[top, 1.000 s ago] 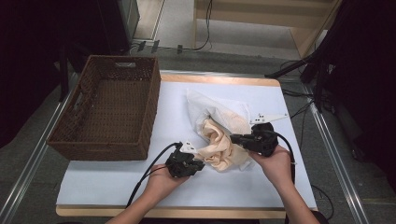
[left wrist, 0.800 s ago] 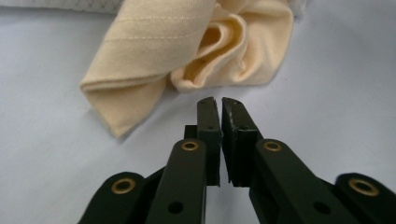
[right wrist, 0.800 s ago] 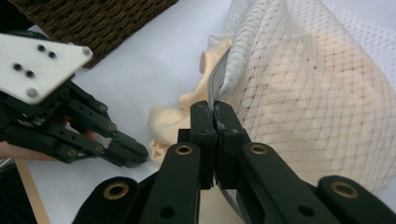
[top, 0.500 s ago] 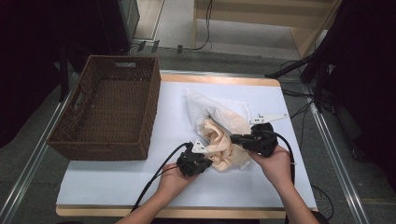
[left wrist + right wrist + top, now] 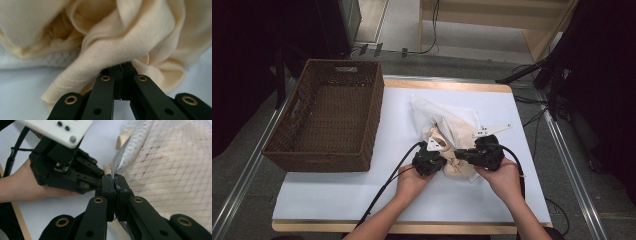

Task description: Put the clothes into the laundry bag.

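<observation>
A white mesh bag point(image 5: 446, 118) lies right of the table's middle, and a cream cloth point(image 5: 460, 169) spills out of its near end. My left gripper point(image 5: 443, 161) is at that near end, shut on a fold of the cream cloth point(image 5: 140, 37); its jaws point(image 5: 122, 67) meet flat with fabric bunched over the tips. My right gripper point(image 5: 461, 154) points left, shut on the edge of the mesh bag point(image 5: 175, 170), and the netting runs between its closed tips point(image 5: 115, 182). The left gripper point(image 5: 82, 176) sits just beyond them, close enough that the two nearly touch.
A dark wicker basket point(image 5: 329, 150) stands on the left part of the table, empty inside. A white sheet point(image 5: 362, 195) covers the tabletop. The table's wooden front edge point(image 5: 412, 227) is near the forearms. Cables trail off behind both grippers.
My left gripper has moved right and forward from the bare sheet to the cloth and now grips it. The right gripper has stayed on the bag's edge.
</observation>
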